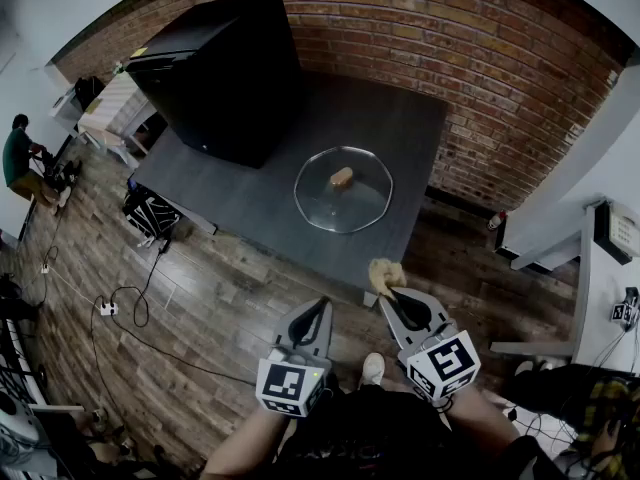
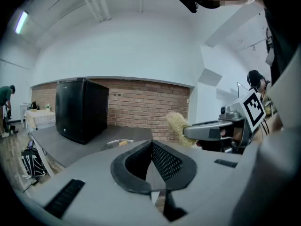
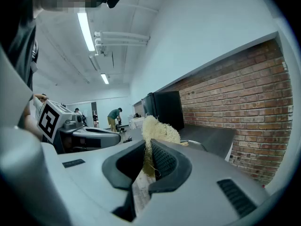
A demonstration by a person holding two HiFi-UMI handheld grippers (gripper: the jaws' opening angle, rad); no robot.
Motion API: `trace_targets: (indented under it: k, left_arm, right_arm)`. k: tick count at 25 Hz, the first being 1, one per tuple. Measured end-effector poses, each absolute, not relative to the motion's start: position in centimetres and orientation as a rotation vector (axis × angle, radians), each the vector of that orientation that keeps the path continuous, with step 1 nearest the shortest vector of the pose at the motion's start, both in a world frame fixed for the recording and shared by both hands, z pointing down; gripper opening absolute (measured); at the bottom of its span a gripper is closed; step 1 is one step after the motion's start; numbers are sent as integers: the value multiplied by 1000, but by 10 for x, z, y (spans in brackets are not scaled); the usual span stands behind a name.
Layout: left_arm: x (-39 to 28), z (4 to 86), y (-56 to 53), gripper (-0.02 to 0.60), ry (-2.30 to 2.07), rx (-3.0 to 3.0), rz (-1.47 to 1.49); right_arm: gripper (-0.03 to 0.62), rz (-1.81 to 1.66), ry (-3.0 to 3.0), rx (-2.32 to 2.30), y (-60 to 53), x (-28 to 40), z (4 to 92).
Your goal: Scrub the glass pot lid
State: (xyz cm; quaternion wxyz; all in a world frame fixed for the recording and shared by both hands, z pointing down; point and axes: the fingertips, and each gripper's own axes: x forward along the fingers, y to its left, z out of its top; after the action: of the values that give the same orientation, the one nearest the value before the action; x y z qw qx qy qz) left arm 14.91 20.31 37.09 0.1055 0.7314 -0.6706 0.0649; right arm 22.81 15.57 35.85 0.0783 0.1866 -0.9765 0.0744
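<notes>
**Now: scrubber clamped, lid untouched on the table**

Flat on the dark table point(image 1: 250, 193) lies the glass pot lid point(image 1: 343, 189), dome up, its tan knob point(image 1: 341, 177) at the centre. Just left of the lid, and a little behind it, a tall black cabinet point(image 1: 225, 73) stands on the same tabletop. Behind the lid runs a brick wall point(image 1: 480, 78).

Both grippers hang on the near side of the lid, off the table's front edge and over the wooden floor point(image 1: 200, 308), well apart from the glass. The right gripper point(image 1: 388, 290) is nearer the lid; its jaws are pinched onto a pale, fibrous scrubber point(image 1: 385, 273), whose frayed tuft sticks out past the jaw tips toward the lid. The left gripper point(image 1: 322, 305) sits just left of the right one, its jaws pressed together with nothing between them.

Far to the left of the lid, beyond the table, a person point(image 1: 18, 158) in a green top stands on the floor.
</notes>
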Motion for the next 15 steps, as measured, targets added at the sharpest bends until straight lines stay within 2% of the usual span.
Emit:
trace_targets:
  k: [15]
  left_arm:
    - [141, 369, 208, 32, -1971, 2140, 184]
  right_arm:
    - [42, 285, -2947, 563, 157, 220, 358]
